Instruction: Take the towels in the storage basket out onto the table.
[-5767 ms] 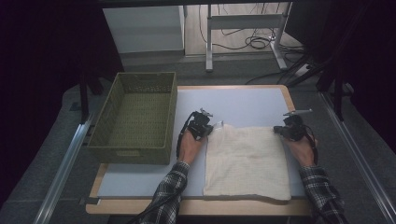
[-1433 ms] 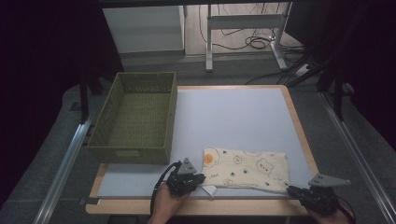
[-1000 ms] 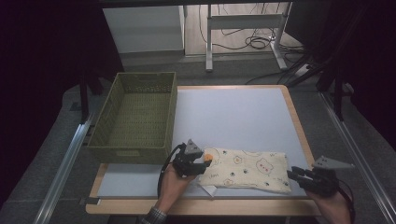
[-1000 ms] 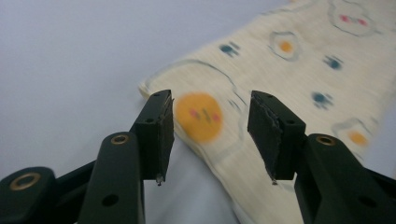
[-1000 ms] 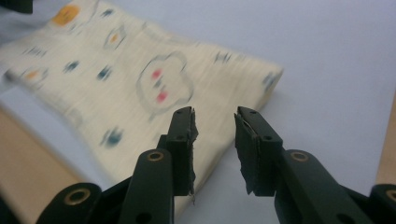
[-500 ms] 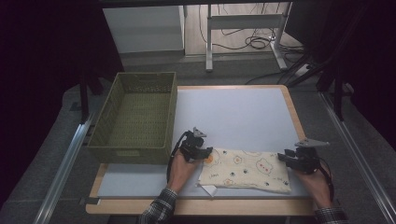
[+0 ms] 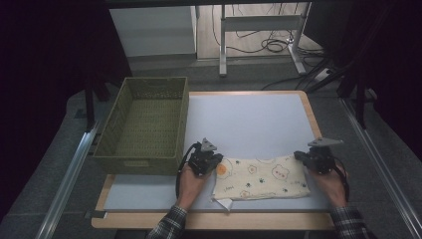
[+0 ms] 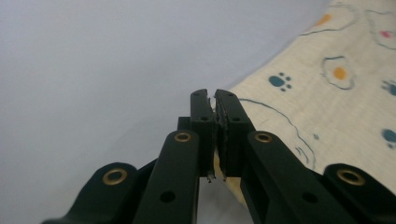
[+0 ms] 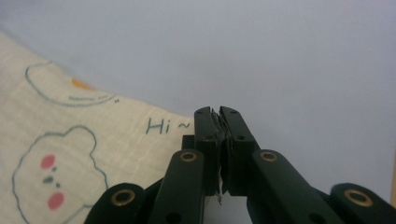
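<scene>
A folded printed cloth (image 7: pixel 263 177) lies on the near part of the white table (image 7: pixel 249 119). The left gripper (image 7: pixel 213 162) has just closed its jaws on the cloth's far left corner; the right gripper (image 7: pixel 304 158) has just closed on the far right corner. A green basket (image 7: pixel 144 124) stands left.

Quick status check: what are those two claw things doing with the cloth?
Left gripper and right gripper each shut on a far corner of the cream printed cloth, folded flat. Green woven basket stands apart; nothing blocking.
</scene>
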A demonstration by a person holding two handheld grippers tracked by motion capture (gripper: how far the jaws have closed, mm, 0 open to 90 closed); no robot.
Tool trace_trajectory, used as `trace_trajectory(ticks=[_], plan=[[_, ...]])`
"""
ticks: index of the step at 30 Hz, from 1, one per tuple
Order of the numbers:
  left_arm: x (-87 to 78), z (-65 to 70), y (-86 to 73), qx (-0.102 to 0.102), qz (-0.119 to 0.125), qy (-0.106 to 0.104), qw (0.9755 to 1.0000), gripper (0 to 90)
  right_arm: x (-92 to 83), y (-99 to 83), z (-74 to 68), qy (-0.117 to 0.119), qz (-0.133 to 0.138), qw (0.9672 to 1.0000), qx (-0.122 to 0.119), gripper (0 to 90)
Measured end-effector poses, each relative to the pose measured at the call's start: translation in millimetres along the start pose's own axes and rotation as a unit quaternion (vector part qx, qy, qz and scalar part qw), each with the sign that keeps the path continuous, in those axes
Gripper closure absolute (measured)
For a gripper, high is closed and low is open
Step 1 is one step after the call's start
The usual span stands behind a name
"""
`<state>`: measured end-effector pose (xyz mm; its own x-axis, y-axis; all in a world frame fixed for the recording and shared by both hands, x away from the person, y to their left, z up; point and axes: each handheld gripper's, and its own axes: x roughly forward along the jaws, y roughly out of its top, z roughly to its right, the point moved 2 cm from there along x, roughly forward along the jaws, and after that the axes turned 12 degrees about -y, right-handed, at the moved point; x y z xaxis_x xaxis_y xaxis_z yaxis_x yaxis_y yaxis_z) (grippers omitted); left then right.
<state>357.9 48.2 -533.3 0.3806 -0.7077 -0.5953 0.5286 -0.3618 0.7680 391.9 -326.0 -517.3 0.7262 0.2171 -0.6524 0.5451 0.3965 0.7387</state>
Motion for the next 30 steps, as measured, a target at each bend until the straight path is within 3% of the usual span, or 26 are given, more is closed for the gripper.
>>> trace_trajectory(ticks=[3,6,8,9,11,13,18,21,22,24,30], plan=[[-7.5,5.4,-5.6,0.003,-0.003,0.004,1.0000,86.2,13.3,17.6,0.6,-0.001,0.003,1.0000,-0.005,86.3],[-7.8,4.4,-11.7,0.002,-0.007,0.003,1.0000,83.8,27.1,23.6,0.3,0.005,-0.008,0.9999,-0.008,85.4],[-6.8,2.7,-11.9,-0.003,-0.005,0.005,1.0000,72.5,29.4,23.2,0.7,0.009,-0.010,0.9999,-0.004,84.4],[-5.0,-2.0,-9.7,-0.005,-0.003,0.014,0.9999,68.3,27.5,21.4,2.0,0.017,-0.008,0.9998,0.010,79.7],[-2.4,-4.4,-7.0,-0.005,-0.007,0.010,0.9999,65.6,21.8,19.8,3.9,0.030,-0.002,0.9992,0.026,74.1],[2.1,-4.8,-5.6,0.002,-0.019,0.016,0.9997,64.0,14.1,17.6,5.5,0.035,-0.001,0.9989,0.029,69.8],[11.5,-9.1,-11.4,0.004,-0.037,0.025,0.9990,59.8,-3.2,12.0,0.2,0.057,-0.004,0.9981,0.024,58.9],[11.2,-14.4,-14.5,-0.002,-0.022,0.007,0.9997,56.1,-9.7,6.9,-7.8,0.075,-0.012,0.9970,0.015,51.1],[11.1,-15.4,-15.4,0.004,-0.019,0.001,0.9998,55.3,-11.0,4.7,-10.7,0.079,-0.014,0.9967,0.012,48.9],[10.7,-17.1,-15.9,0.005,-0.018,-0.009,0.9998,53.0,-13.8,0.3,-16.4,0.076,-0.018,0.9970,0.003,45.7],[11.9,-14.3,-16.3,0.018,-0.022,0.003,0.9996,50.8,-21.3,-10.9,-33.2,0.083,-0.025,0.9962,-0.006,36.4]])
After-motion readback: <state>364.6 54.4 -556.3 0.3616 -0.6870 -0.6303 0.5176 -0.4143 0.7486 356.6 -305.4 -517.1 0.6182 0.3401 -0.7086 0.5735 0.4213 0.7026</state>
